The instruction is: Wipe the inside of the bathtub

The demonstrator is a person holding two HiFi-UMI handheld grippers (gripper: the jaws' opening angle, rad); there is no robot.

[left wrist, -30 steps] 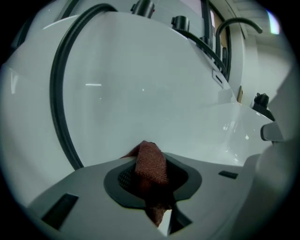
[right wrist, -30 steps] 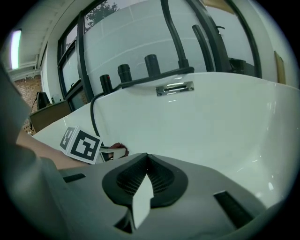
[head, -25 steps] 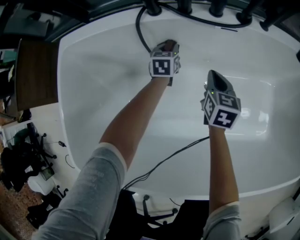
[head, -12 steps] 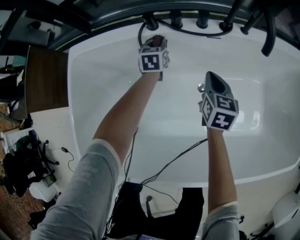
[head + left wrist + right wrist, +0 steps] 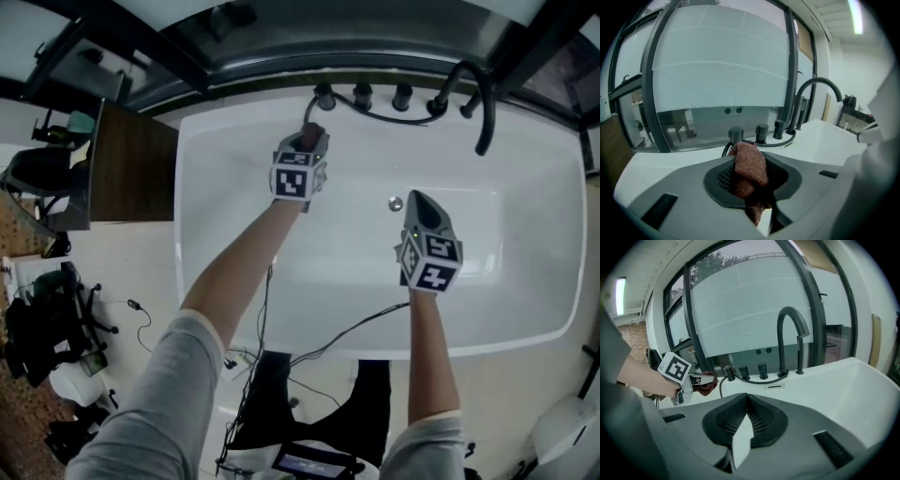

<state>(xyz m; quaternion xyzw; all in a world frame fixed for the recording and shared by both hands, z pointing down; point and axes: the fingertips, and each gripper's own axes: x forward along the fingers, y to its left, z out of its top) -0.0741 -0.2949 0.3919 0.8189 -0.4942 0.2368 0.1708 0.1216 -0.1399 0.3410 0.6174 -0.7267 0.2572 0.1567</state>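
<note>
The white bathtub (image 5: 525, 234) fills the head view. My left gripper (image 5: 307, 142) is up at the tub's far wall, just below the leftmost black tap knob (image 5: 324, 97). It is shut on a brown cloth (image 5: 310, 134), which bulges out between the jaws (image 5: 749, 166). My right gripper (image 5: 419, 201) hovers over the middle of the tub beside the drain (image 5: 396, 203), its jaws shut with nothing between them (image 5: 747, 397). The right gripper view also shows the left gripper (image 5: 704, 379) with the cloth (image 5: 708, 386) near the knobs.
A curved black faucet (image 5: 475, 94) and more knobs (image 5: 382, 96) line the far rim, linked by a black hose (image 5: 375, 116). A dark wooden table (image 5: 131, 169) stands left of the tub. Cables (image 5: 314, 342) run over the near rim to the floor.
The head view has pulled back, so more of the tub and room shows. My left gripper with the cloth has kept to the far wall, shifting slightly toward the left knob. The right gripper has barely moved.
</note>
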